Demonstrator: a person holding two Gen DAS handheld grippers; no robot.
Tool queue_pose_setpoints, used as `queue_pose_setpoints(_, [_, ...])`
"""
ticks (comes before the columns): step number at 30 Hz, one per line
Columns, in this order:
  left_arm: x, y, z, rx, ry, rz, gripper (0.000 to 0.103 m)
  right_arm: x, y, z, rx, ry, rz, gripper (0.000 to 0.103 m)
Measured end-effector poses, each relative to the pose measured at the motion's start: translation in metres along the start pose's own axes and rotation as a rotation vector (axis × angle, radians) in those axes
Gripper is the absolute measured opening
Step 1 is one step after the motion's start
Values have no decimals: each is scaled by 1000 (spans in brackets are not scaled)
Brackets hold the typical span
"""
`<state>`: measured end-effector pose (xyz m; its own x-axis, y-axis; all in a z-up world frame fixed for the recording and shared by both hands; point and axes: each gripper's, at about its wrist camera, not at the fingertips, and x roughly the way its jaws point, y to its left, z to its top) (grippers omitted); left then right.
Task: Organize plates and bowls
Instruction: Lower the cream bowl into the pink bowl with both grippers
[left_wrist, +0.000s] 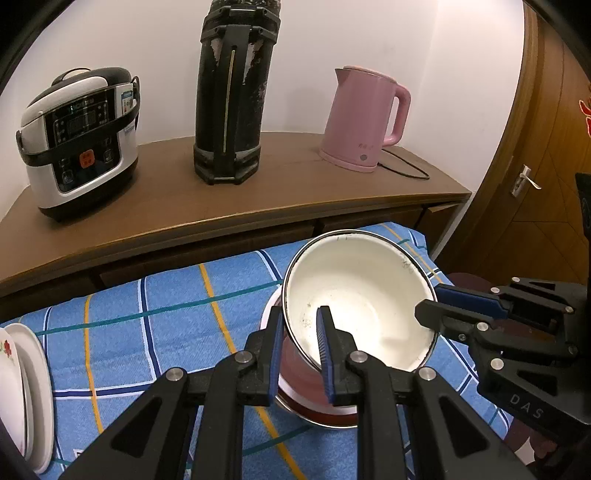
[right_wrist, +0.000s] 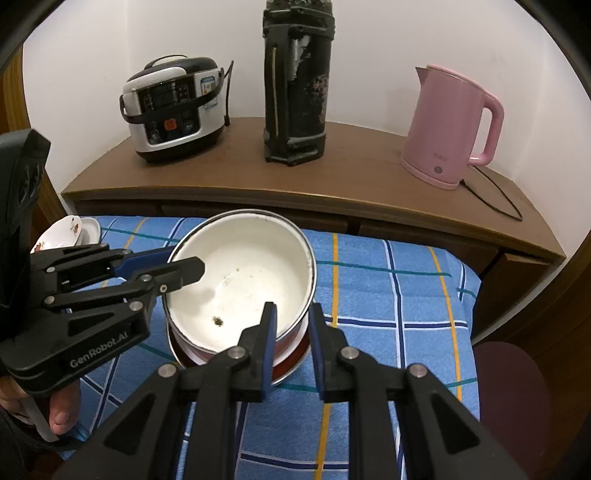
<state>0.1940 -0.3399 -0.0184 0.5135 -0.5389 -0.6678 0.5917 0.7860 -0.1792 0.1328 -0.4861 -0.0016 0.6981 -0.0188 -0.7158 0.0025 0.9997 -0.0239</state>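
Observation:
A white enamel bowl (left_wrist: 362, 295) (right_wrist: 240, 280), red outside with a metal rim, rests tilted in a second red bowl (left_wrist: 314, 402) (right_wrist: 291, 362) on the blue checked cloth (left_wrist: 147, 332). My left gripper (left_wrist: 300, 328) (right_wrist: 181, 260) is shut on the bowl's left rim, one finger inside and one outside. On the opposite rim my right gripper (right_wrist: 291, 317) (left_wrist: 432, 301) is shut the same way. A dark speck lies inside the bowl. White plates (left_wrist: 22, 387), one with a floral pattern (right_wrist: 70, 229), lie at the cloth's left edge.
Behind the cloth a wooden sideboard (left_wrist: 258, 199) carries a rice cooker (left_wrist: 81, 144), a tall black flask (left_wrist: 232, 96) and a pink kettle (left_wrist: 365, 122) with its cord. A wooden door (left_wrist: 535, 166) and a dark red stool (right_wrist: 509, 391) are on the right. A person's hand (right_wrist: 59, 413) holds the left gripper.

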Motion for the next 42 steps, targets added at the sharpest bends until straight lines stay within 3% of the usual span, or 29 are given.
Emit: queue_pose_setpoints(42, [6, 14, -7, -39, 48, -75, 20, 9, 7, 0, -32, 48, -11, 22])
